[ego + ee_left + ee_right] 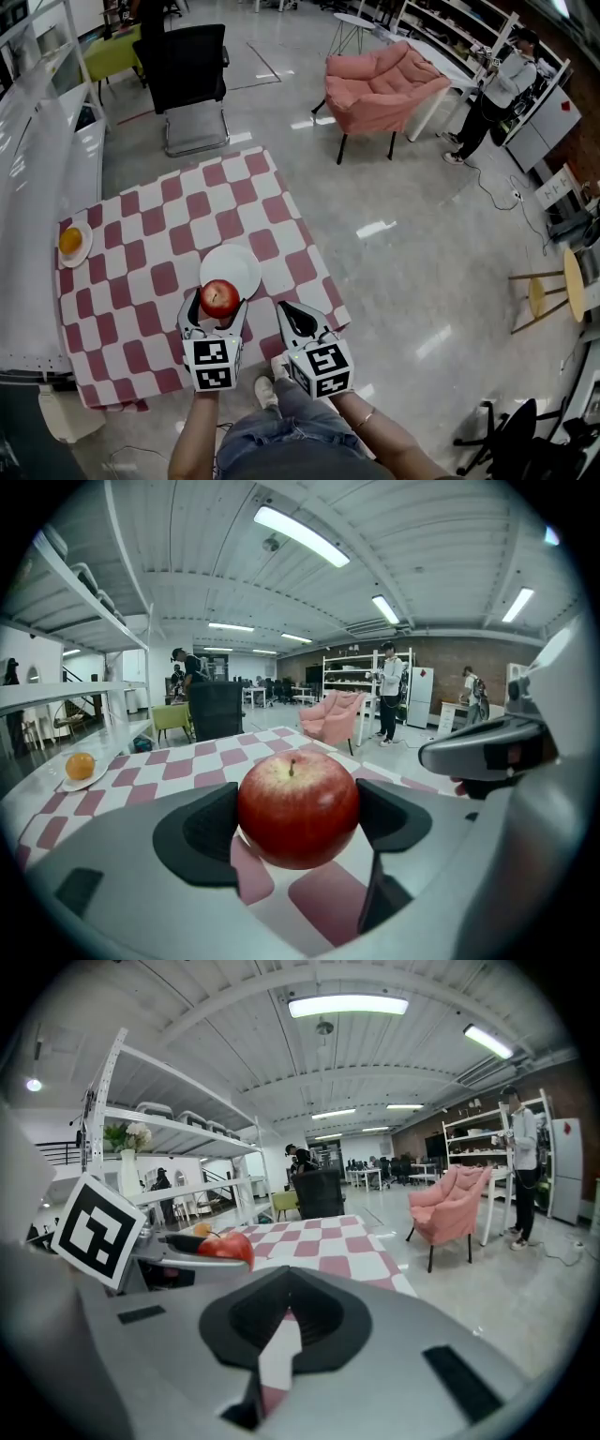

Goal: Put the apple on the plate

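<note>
Your left gripper (221, 311) was clamped on the apple (220, 298) at lower centre of the head view, the plate (234, 262) lying just above it in frame, while your right gripper (294, 315) sat alongside, jaws together and empty.

A red-and-white checked cloth (141, 281) covers the bench (272, 187). At the bench's left edge, toward the far corner, an orange (70, 241) sits on a small white saucer (84, 255). A long white shelf unit (42, 159) runs along the bench's left side. Beyond the far edge a black office chair (192, 75) stands on the glossy grey floor (412, 244), with a green chair (111, 52) behind it to the left. Farther right is a pink armchair (380, 89), and a small round white table (361, 21) stands behind it. A person (497, 89) in a white top stands near open shelving (441, 23). Well off the bench's right edge is a yellow-topped stool (574, 284).
</note>
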A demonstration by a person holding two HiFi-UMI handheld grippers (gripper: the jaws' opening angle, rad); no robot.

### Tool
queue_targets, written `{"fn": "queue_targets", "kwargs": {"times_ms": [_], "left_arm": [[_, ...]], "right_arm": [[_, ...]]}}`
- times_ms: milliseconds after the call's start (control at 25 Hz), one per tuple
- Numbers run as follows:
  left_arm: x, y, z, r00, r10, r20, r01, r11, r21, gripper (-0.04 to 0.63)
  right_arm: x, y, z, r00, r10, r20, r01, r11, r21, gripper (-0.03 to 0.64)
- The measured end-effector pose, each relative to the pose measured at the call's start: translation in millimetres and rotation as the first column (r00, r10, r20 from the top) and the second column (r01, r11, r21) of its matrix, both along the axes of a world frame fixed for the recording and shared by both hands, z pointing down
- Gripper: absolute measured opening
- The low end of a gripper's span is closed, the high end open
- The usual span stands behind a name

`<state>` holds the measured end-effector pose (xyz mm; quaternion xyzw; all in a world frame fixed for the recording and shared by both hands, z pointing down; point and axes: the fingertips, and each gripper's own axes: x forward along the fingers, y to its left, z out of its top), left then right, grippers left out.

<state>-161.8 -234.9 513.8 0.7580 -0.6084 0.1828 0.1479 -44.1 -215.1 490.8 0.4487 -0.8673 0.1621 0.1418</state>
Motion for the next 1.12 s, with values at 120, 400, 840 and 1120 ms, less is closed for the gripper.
{"fn": "queue_targets", "kwargs": {"times_ms": [120,400,840,1120], "left_arm": [[-1.3,-9.9,5.1,1.000,0.000,0.020,0.000,1.000,-0.004,0.405],[2.2,-31.2,14.7,1.000,0.006,0.027,-0.005,1.000,-0.013,0.405],[5.1,-57.9,37.5,1.000,0.003,0.024,-0.002,0.999,-0.047,0.405],[6.2,-68.2,48.8,1.000,-0.004,0.030,0.006,0.998,-0.060,0.405]], "right_arm": [[-3.9,-8.5,2.3,1.000,-0.012,-0.001,0.012,1.000,-0.003,0.011],[-6.6,-24.5,8.2,1.000,-0.025,-0.008,0.025,0.999,-0.021,0.011],[-6.4,-43.2,19.8,0.999,-0.031,-0.027,0.029,0.999,-0.046,0.011],[-4.2,-48.5,27.5,0.999,-0.024,-0.028,0.022,0.998,-0.067,0.011]]}}
